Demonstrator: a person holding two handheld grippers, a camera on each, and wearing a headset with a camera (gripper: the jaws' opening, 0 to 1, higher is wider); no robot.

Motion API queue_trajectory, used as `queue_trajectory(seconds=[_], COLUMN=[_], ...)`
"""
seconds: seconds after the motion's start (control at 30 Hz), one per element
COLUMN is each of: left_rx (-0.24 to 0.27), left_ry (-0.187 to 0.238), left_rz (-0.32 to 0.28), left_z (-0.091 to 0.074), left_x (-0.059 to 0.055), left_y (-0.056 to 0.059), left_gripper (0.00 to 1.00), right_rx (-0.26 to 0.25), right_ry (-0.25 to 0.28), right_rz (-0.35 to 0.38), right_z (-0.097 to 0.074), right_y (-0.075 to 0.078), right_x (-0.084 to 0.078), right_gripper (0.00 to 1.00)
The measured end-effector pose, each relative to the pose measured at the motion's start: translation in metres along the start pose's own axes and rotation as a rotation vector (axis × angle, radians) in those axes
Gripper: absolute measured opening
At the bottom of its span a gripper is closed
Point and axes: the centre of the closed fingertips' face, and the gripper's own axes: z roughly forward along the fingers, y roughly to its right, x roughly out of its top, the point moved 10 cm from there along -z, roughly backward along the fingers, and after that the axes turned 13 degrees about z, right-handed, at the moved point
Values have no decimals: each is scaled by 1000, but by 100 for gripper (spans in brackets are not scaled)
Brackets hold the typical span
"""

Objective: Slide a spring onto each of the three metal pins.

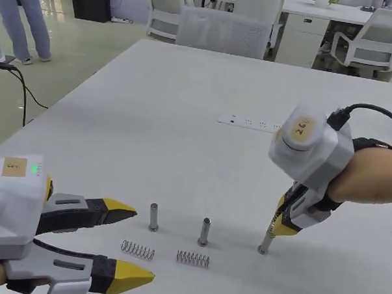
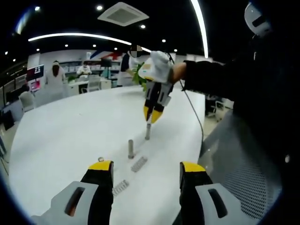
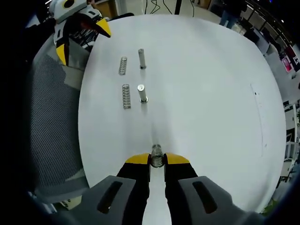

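Three metal pins stand upright in a row on the white table [image 1: 184,120]: a left pin [image 1: 154,217], a middle pin [image 1: 204,232] and a right pin [image 1: 266,243]. My right gripper [image 1: 281,223] is shut on a spring [image 3: 157,156] that sits over the top of the right pin. Two loose springs lie flat in front of the pins, one [image 1: 137,250] near the left pin and one [image 1: 193,258] near the middle pin. At the near left, my left gripper [image 1: 132,243] is open, its yellow tips straddling the space beside the left spring.
A white power strip [image 1: 251,123] lies farther back on the table. Office chairs [image 1: 220,31] and desks stand beyond the far edge. A person [image 1: 26,16] stands on the floor at the back left, with a black cable [image 1: 20,81] nearby.
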Motion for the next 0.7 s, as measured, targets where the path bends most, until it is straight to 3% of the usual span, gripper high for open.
queue_trajectory(seconds=[0.7], left_rx=[-7], left_ry=[-4], left_rz=[-1], left_z=[-1], left_x=[-1], left_y=[1], left_gripper=[51], right_rx=[6], right_ry=[-53], right_rz=[4], right_z=[29], right_y=[-5], right_x=[-4], right_gripper=[8])
